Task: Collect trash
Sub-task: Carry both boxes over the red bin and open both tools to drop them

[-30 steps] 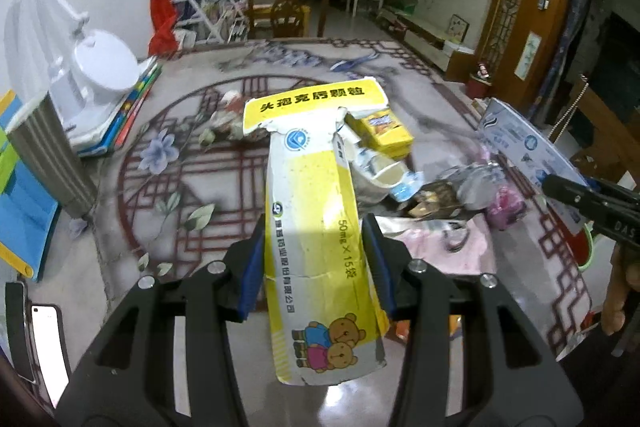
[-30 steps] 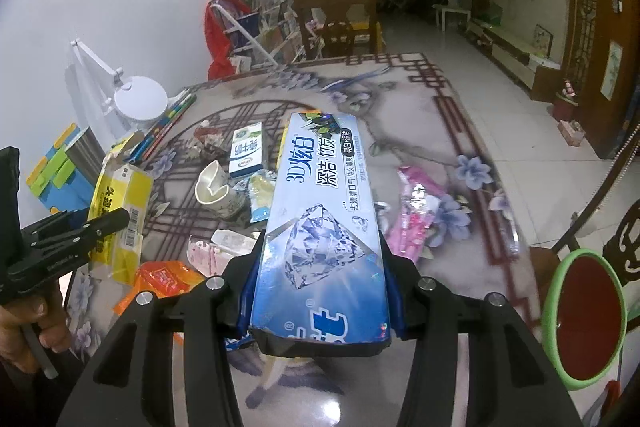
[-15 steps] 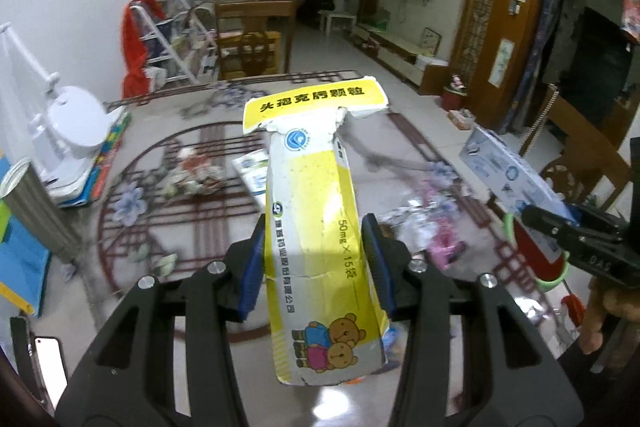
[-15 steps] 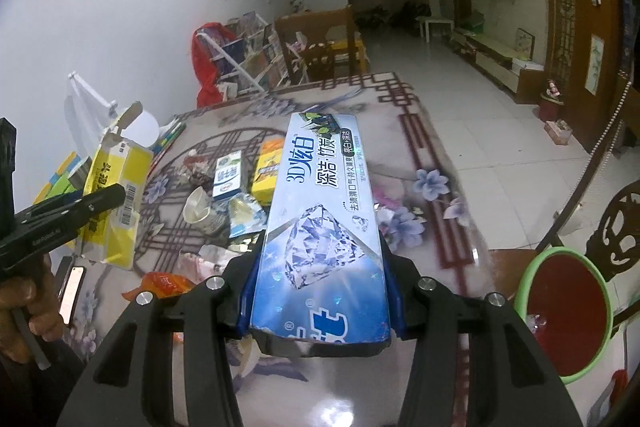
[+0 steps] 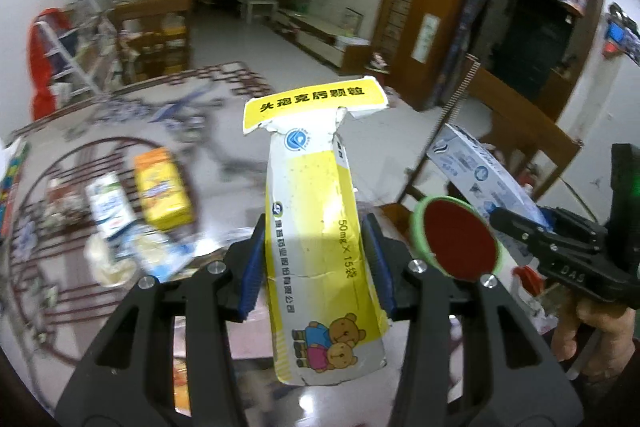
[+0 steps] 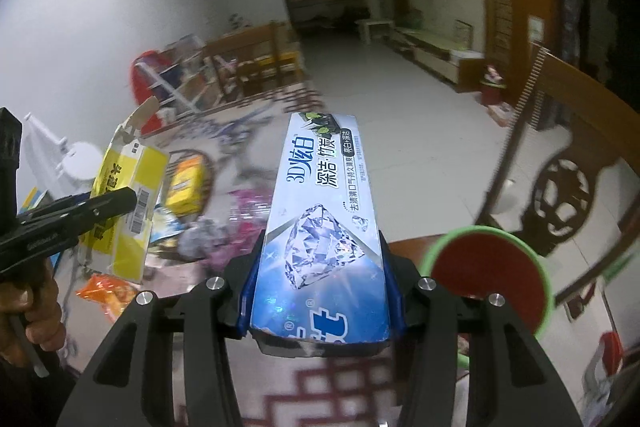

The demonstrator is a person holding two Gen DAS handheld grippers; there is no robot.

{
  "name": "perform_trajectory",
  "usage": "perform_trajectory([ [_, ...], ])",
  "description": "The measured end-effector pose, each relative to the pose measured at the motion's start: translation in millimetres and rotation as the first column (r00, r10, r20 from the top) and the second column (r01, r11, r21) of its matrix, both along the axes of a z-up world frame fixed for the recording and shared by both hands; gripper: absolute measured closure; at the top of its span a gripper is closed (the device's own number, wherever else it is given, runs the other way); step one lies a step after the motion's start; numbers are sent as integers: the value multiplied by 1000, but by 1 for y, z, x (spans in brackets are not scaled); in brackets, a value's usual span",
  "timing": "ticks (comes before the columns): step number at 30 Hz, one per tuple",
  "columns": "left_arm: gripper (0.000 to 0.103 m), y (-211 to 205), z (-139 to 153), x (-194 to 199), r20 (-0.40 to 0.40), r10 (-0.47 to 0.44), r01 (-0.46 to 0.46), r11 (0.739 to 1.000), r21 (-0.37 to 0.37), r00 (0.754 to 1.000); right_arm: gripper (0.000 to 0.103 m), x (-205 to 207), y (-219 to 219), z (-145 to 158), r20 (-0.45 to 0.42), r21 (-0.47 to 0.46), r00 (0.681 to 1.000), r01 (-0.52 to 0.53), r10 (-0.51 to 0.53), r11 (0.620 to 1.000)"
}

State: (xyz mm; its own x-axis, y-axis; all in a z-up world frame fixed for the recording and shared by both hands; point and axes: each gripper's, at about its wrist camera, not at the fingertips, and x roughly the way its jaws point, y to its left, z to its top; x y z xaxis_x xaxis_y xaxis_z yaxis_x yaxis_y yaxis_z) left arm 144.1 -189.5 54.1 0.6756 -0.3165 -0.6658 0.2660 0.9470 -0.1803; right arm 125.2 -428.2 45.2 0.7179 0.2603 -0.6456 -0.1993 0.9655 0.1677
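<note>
Holding one carton per tongs, left tongs [image 5: 316, 263] clamping yellow box [image 5: 320, 227], right tongs [image 6: 316, 279] clamping toothpaste box [image 6: 324, 227], bin [image 6: 488, 279] at 3 o'clock, litter [image 6: 180, 187] left on desk [image 6: 320, 399].

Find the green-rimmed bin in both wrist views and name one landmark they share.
Left wrist view: the green-rimmed bin sits right of centre, between the yellow box and the right gripper.
Right wrist view: the bin sits at lower right, just right of the toothpaste box.
Shared landmark: the carved wooden chair behind the bin.
</note>
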Motion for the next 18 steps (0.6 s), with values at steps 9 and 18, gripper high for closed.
perform_trajectory([
  [9, 59, -95, -13, 26, -48, -194, 190, 979, -77, 980, 56, -2, -92, -3, -6, -8, 987, 159, -159, 987],
  [18, 59, -171, -34, 46, -95, -326, 314, 942, -123, 941, 56, -2, -157, -22, -58, -4, 962, 267, -267, 964],
])
